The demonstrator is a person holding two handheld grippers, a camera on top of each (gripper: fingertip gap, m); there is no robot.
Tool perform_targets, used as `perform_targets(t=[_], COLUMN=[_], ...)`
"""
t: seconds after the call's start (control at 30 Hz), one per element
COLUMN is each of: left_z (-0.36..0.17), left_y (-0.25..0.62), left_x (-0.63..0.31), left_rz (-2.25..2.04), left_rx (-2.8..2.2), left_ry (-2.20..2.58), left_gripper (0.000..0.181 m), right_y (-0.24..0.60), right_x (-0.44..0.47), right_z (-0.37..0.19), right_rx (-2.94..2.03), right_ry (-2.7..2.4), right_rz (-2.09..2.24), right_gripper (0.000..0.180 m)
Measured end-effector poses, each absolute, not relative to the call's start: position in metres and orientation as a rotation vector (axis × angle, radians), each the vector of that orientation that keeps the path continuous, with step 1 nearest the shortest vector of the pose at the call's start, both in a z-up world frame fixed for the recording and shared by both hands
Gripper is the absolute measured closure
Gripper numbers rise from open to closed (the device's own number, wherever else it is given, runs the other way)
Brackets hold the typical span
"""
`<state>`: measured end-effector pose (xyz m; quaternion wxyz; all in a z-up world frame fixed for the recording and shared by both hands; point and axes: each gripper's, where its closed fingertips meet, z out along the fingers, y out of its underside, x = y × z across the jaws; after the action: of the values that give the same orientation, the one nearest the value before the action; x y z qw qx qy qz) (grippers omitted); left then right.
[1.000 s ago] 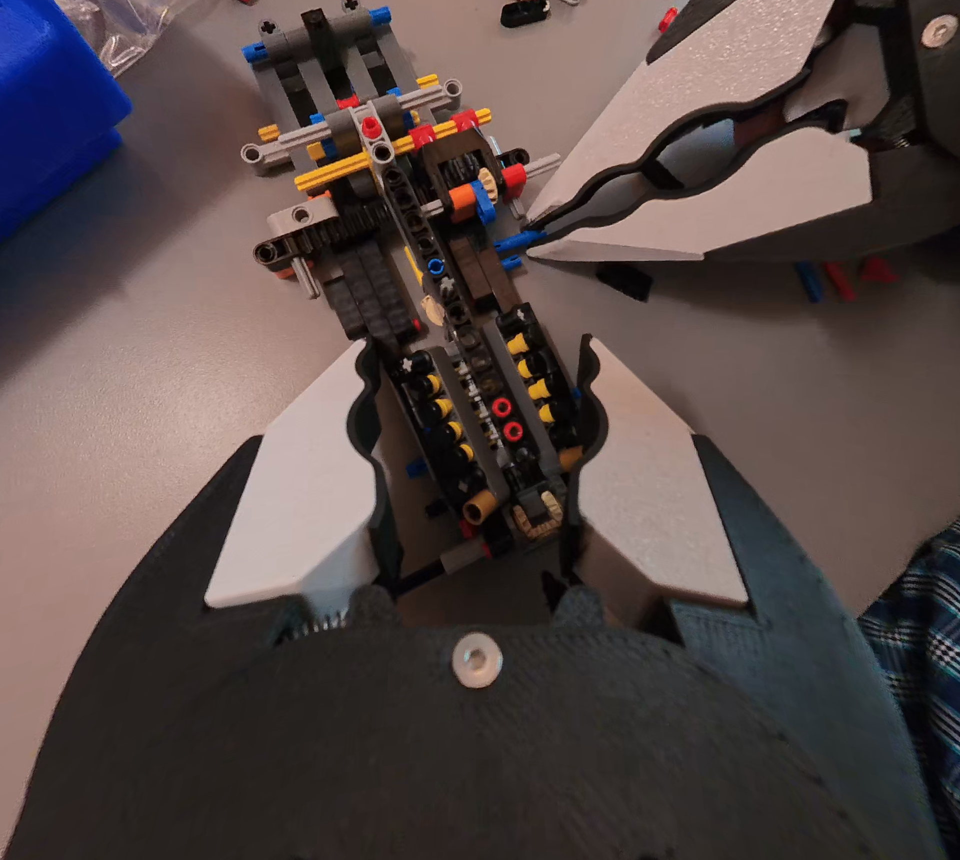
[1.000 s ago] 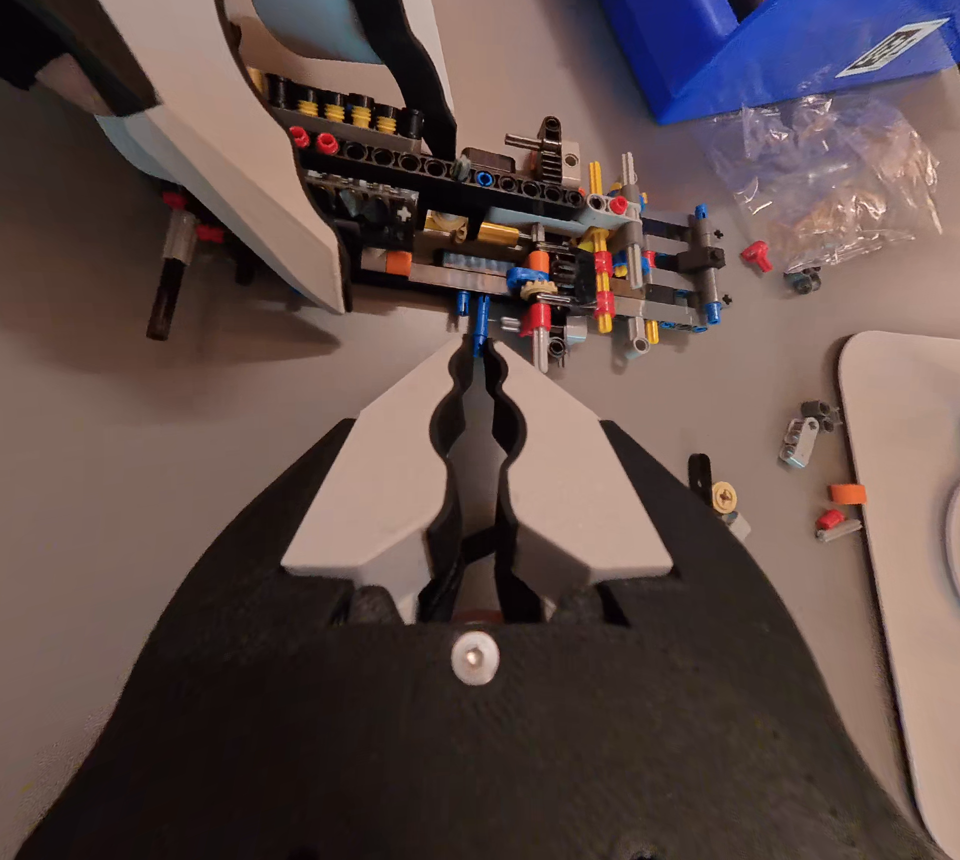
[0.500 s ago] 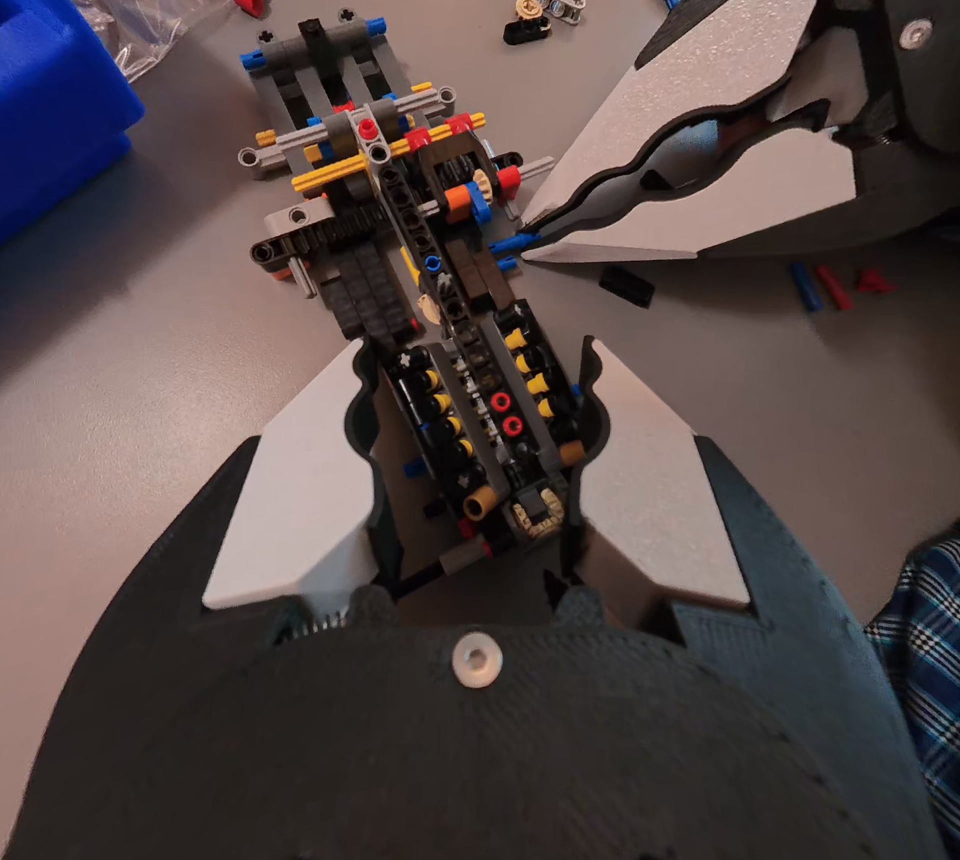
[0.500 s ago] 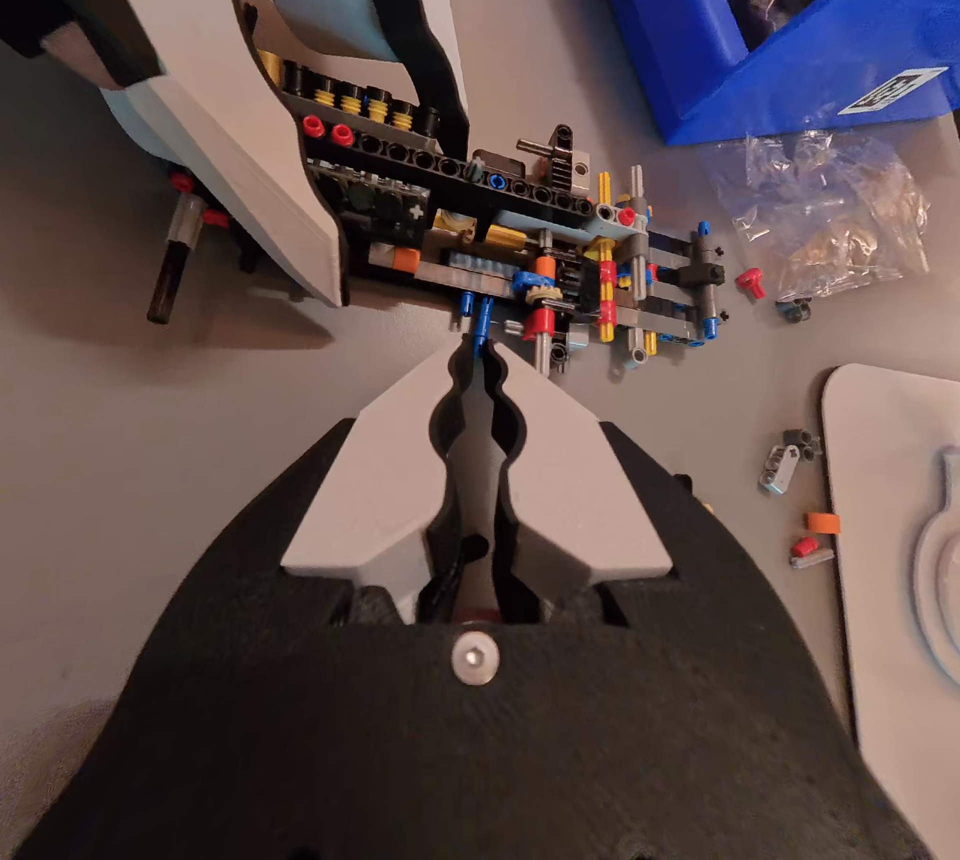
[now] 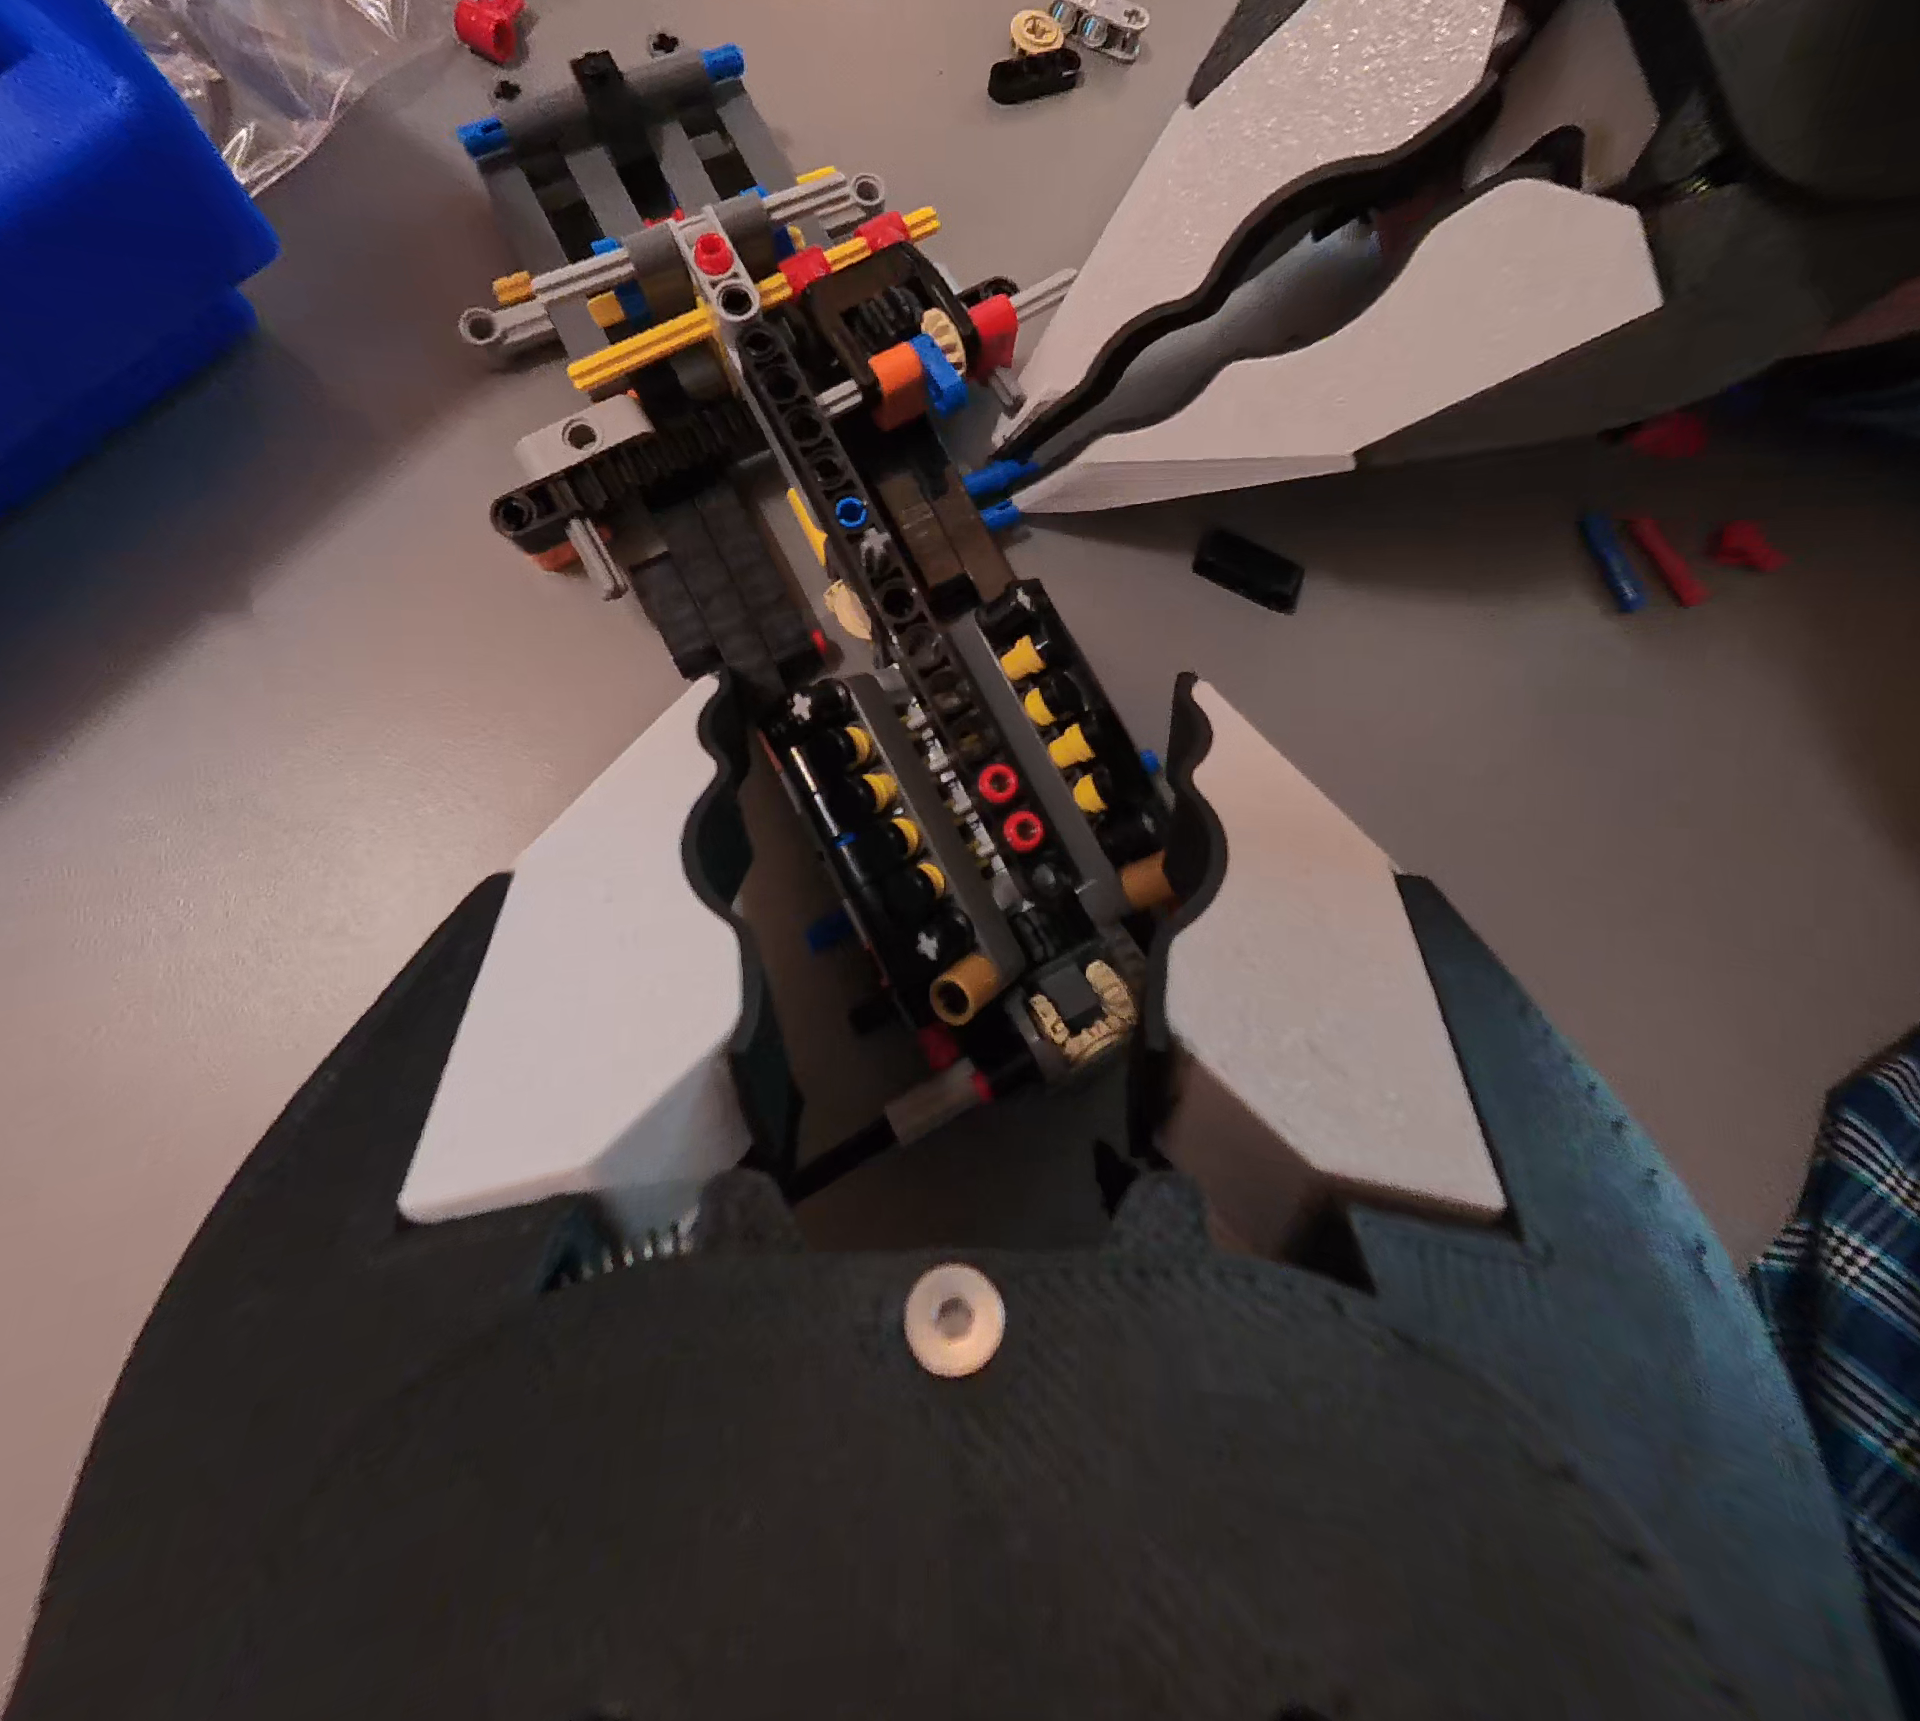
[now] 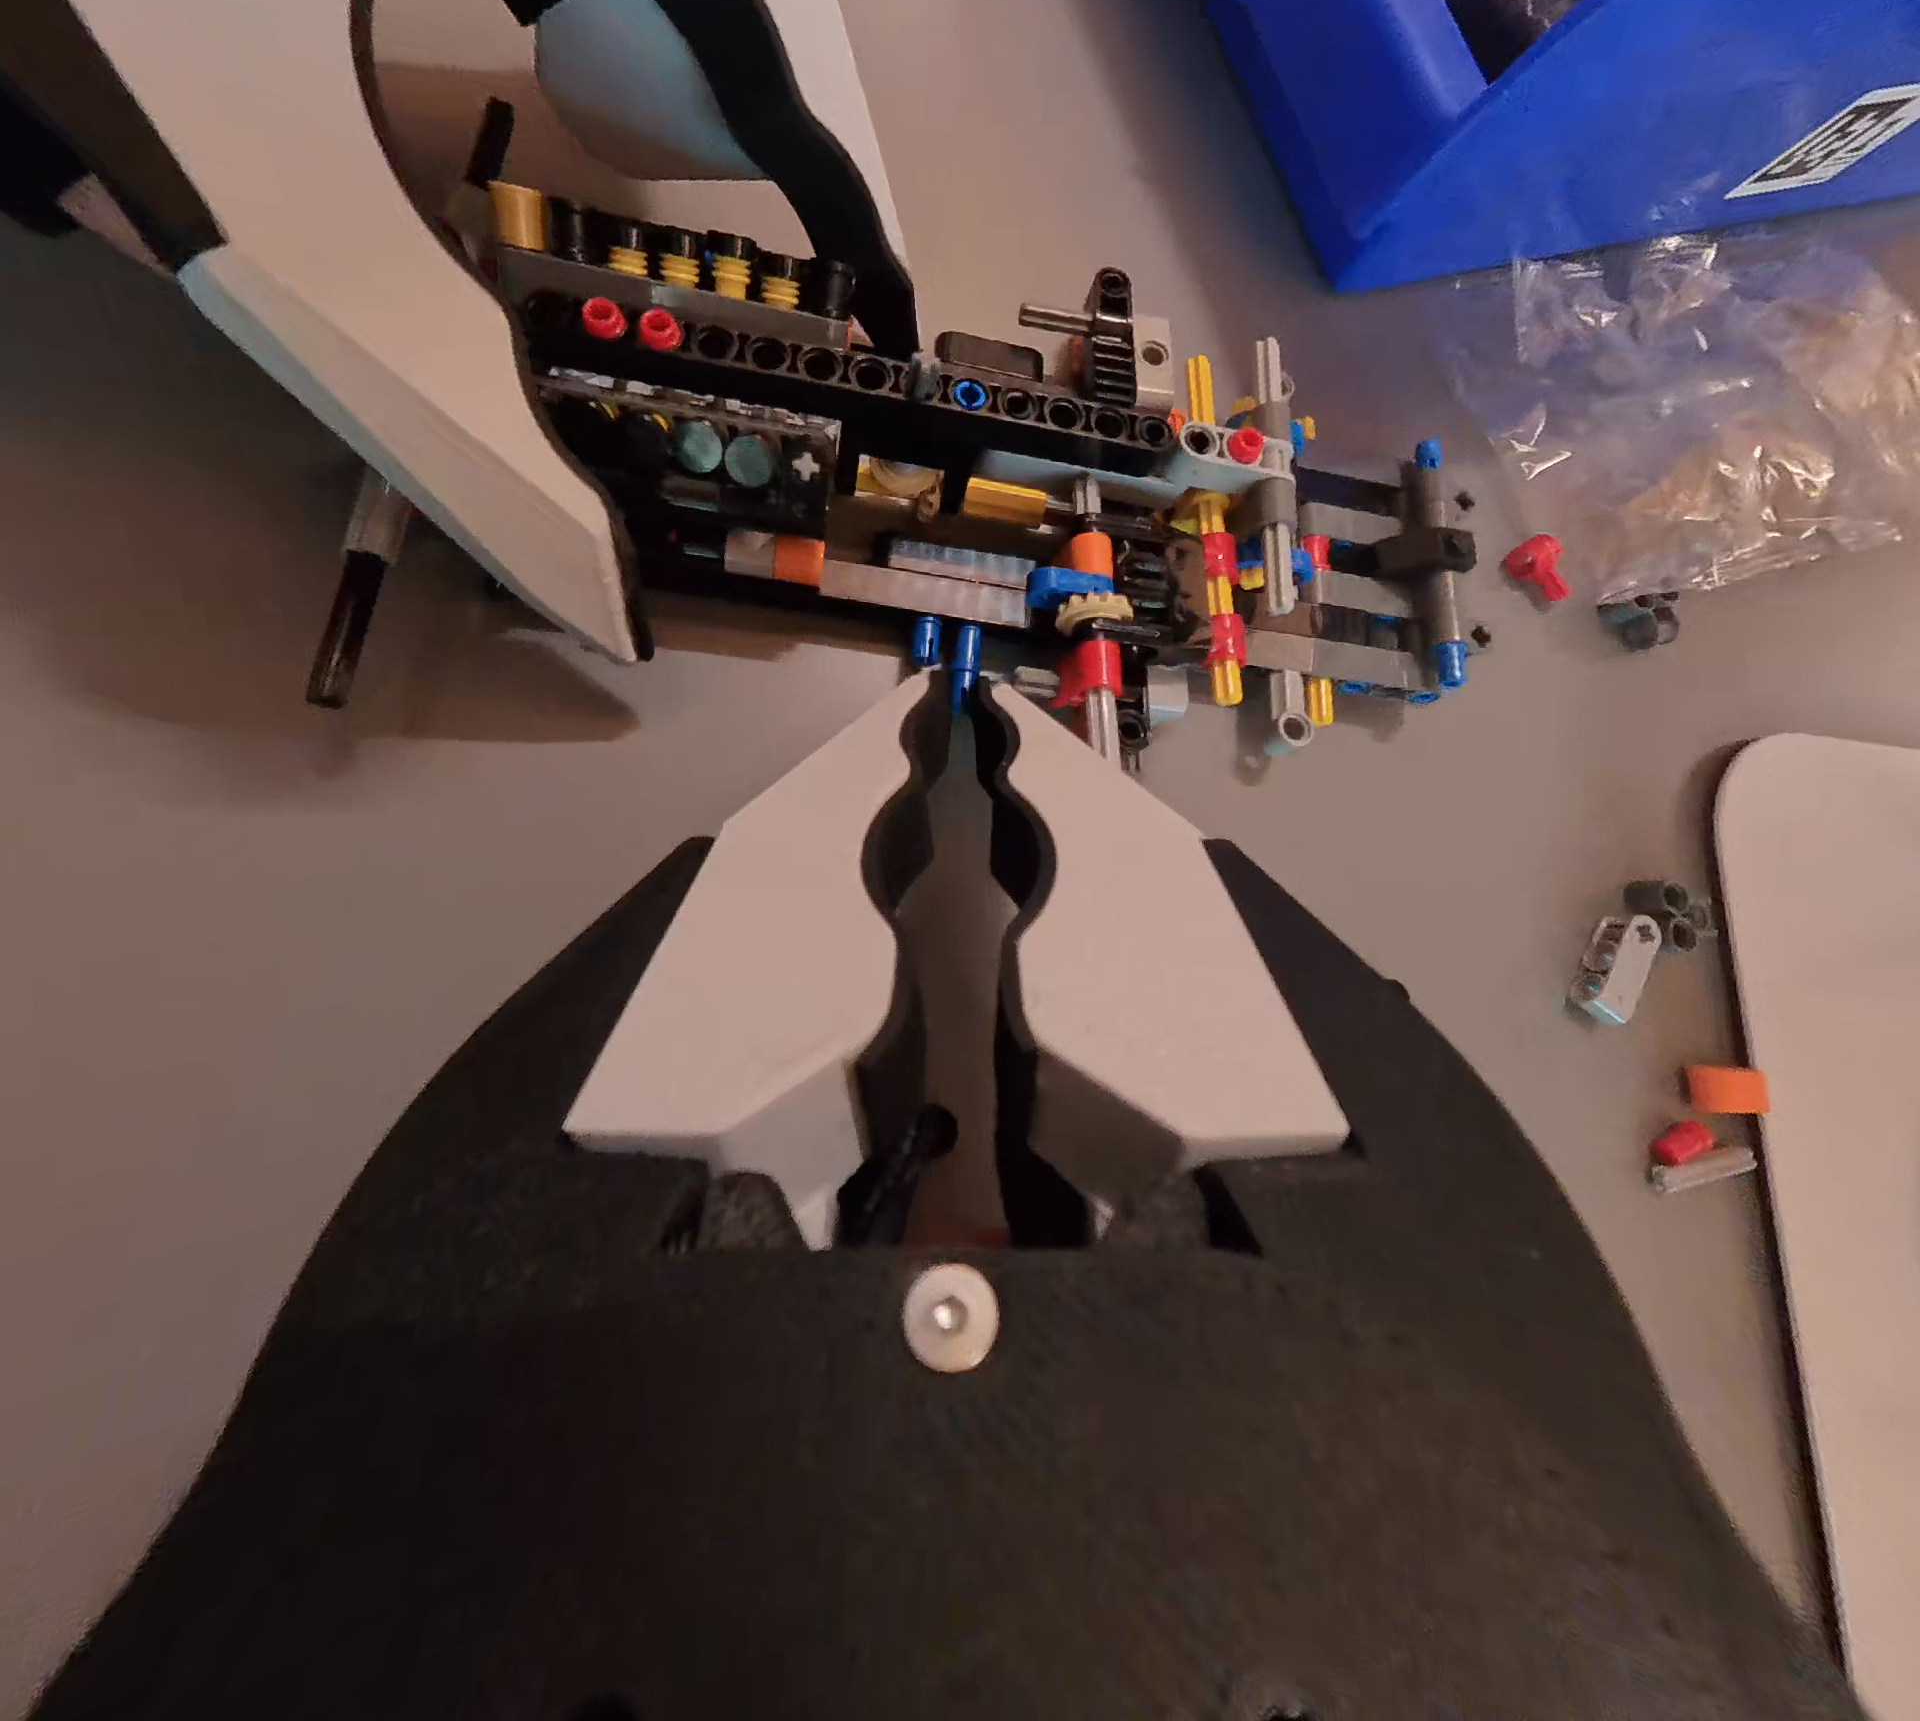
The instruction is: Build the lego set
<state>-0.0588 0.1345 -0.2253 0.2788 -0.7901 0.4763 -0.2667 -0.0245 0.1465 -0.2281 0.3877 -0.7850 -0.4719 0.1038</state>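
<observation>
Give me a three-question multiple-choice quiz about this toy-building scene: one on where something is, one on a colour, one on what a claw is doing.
1. Where is the blue bin relative to the lego model in the right wrist view?
A. upper right
B. lower left
C. underneath it

2. What colour is the pin at the right claw tips?
A. yellow
B. blue
C. green

3. What is the left claw doing?
A. lying empty
B. holding a bag
C. gripping the model's end

Answers: 1 A, the bin fills the upper right corner. 2 B, the pin is blue. 3 C, its fingers straddle the model.
</observation>
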Motion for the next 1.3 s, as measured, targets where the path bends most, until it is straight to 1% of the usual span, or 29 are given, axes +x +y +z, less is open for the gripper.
perform_targets(t=[0.13, 0.23, 0.37, 0.47, 0.5, 0.53, 0.6, 0.67, 0.77, 0.93, 1.1, 1.2, 1.3], left_z=[-0.225, -0.224, -0.224, -0.225, -0.225, -0.226, -0.226, -0.226, -0.227, -0.228, -0.229, -0.229, -0.229], left_y=[0.132, 0.130, 0.129, 0.130, 0.131, 0.132, 0.131, 0.131, 0.132, 0.130, 0.130, 0.129, 0.128], left_x=[-0.060, -0.060, -0.060, -0.059, -0.060, -0.060, -0.060, -0.061, -0.062, -0.065, -0.067, -0.067, -0.066], left_rz=[-0.742, -0.764, -0.759, -0.743, -0.725, -0.708, -0.705, -0.702, -0.696, -0.679, -0.663, -0.673, -0.681], left_rx=[-2.109, -2.105, -2.100, -2.107, -2.104, -2.099, -2.100, -2.091, -2.074, -2.013, -1.991, -1.980, -1.969], left_ry=[1.338, 1.393, 1.422, 1.416, 1.421, 1.432, 1.440, 1.465, 1.514, 1.664, 1.742, 1.755, 1.767], left_gripper=[0.105, 0.106, 0.107, 0.108, 0.108, 0.109, 0.110, 0.110, 0.111, 0.111, 0.111, 0.111, 0.111], right_y=[0.130, 0.122, 0.118, 0.121, 0.119, 0.115, 0.107, 0.100, 0.095, 0.107, 0.111, 0.120, 0.123], right_x=[-0.025, -0.024, -0.020, -0.018, -0.021, -0.022, -0.018, -0.019, -0.022, -0.026, -0.029, -0.030, -0.031], right_z=[-0.226, -0.224, -0.224, -0.224, -0.225, -0.225, -0.226, -0.221, -0.210, -0.200, -0.210, -0.216, -0.221], right_rx=[-1.969, -1.903, -1.880, -1.963, -1.998, -2.013, -2.048, -2.024, -1.911, -1.685, -1.503, -1.460, -1.460], right_ry=[-1.310, -1.424, -1.512, -1.398, -1.336, -1.291, -1.274, -1.305, -1.438, -1.768, -2.131, -2.231, -2.280], right_rz=[0.325, 0.305, 0.252, 0.182, 0.202, 0.220, 0.230, 0.272, 0.283, 0.138, 0.022, -0.095, -0.105], right_gripper=[0.156, 0.149, 0.152, 0.155, 0.149, 0.147, 0.156, 0.153, 0.153, 0.155, 0.152, 0.150, 0.150])
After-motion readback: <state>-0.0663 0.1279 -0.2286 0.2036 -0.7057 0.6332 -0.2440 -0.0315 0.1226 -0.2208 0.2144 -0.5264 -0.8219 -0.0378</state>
